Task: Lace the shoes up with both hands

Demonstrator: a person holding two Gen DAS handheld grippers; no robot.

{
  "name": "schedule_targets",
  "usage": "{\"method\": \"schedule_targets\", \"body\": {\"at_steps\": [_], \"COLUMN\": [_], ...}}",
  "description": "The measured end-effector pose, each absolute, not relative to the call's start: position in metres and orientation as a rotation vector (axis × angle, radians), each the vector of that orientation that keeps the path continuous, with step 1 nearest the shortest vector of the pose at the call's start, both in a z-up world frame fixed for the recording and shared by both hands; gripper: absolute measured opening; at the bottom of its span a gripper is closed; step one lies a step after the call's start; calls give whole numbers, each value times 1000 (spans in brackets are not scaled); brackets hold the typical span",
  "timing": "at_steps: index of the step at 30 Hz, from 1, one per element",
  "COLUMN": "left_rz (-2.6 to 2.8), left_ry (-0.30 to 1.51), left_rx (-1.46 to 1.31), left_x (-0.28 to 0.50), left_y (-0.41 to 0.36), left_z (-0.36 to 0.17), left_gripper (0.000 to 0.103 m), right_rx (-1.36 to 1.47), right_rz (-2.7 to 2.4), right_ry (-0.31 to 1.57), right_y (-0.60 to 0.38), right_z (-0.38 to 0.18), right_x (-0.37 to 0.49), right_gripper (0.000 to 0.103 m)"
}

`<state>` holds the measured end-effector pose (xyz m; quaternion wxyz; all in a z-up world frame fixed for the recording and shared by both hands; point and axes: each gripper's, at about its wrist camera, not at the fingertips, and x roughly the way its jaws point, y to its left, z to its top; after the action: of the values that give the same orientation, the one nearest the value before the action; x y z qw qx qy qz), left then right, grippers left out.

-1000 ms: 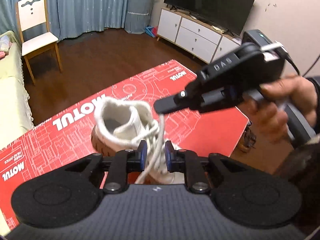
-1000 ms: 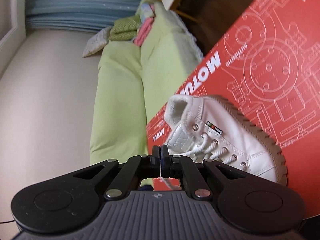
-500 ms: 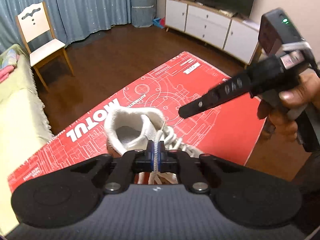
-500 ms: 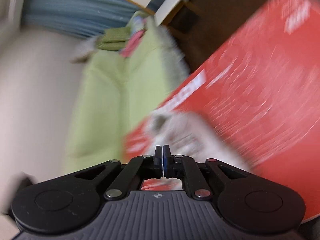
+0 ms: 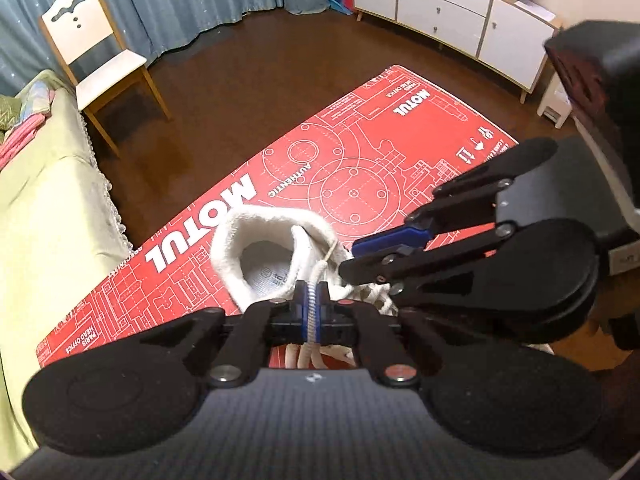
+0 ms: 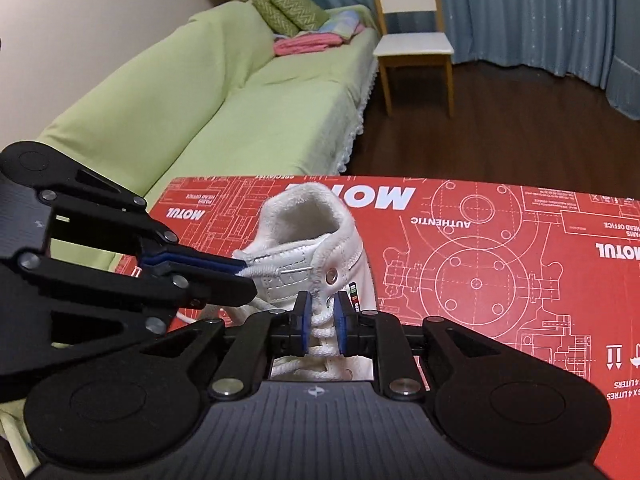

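A white high-top shoe [image 5: 264, 248] stands on a red printed cardboard sheet [image 5: 360, 152]. My left gripper [image 5: 312, 308] is shut on a white lace [image 5: 316, 276] that rises from the shoe's tongue. In the right wrist view the left gripper [image 6: 245, 276] comes in from the left, and the lace end [image 6: 268, 269] sticks out past its tips toward an eyelet [image 6: 331, 277]. My right gripper [image 6: 322, 314] hovers over the shoe [image 6: 352, 252] with its jaws opening. The crossed laces [image 6: 320, 328] show in the gap, untouched. It appears as the right gripper [image 5: 350, 258] beside the shoe's collar.
A green-covered sofa [image 6: 240, 100] with cushions and folded cloths runs along the left edge of the cardboard [image 6: 480, 240]. A white wooden chair [image 5: 104, 64] stands on the dark floor by blue curtains. A white TV cabinet [image 5: 440, 0] lines the far wall.
My left gripper has closed on the lace. My right gripper has let go of the lace, rolled upright, opened and swung in close beside the left gripper over the shoe.
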<state>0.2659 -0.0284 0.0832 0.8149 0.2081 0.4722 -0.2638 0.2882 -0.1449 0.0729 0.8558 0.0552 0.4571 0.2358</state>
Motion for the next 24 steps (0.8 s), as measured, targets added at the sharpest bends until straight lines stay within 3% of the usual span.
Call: {"method": "schedule_targets", "body": {"at_steps": [10, 14, 24], "left_rz": [-499, -513, -522], "left_ry": [1045, 1041, 1057], "left_rx": [477, 524, 596], "left_x": [271, 270, 273], "left_y": [-33, -41, -62], "left_z": [76, 77, 73], "left_gripper": [1, 1, 1], "right_rx": [16, 11, 318], "right_rz": [521, 494, 448], "right_ry": [929, 919, 950], "right_y": [-136, -140, -184], "right_z": [68, 65, 57], "right_x": [285, 286, 293], "right_gripper": [19, 15, 11]}}
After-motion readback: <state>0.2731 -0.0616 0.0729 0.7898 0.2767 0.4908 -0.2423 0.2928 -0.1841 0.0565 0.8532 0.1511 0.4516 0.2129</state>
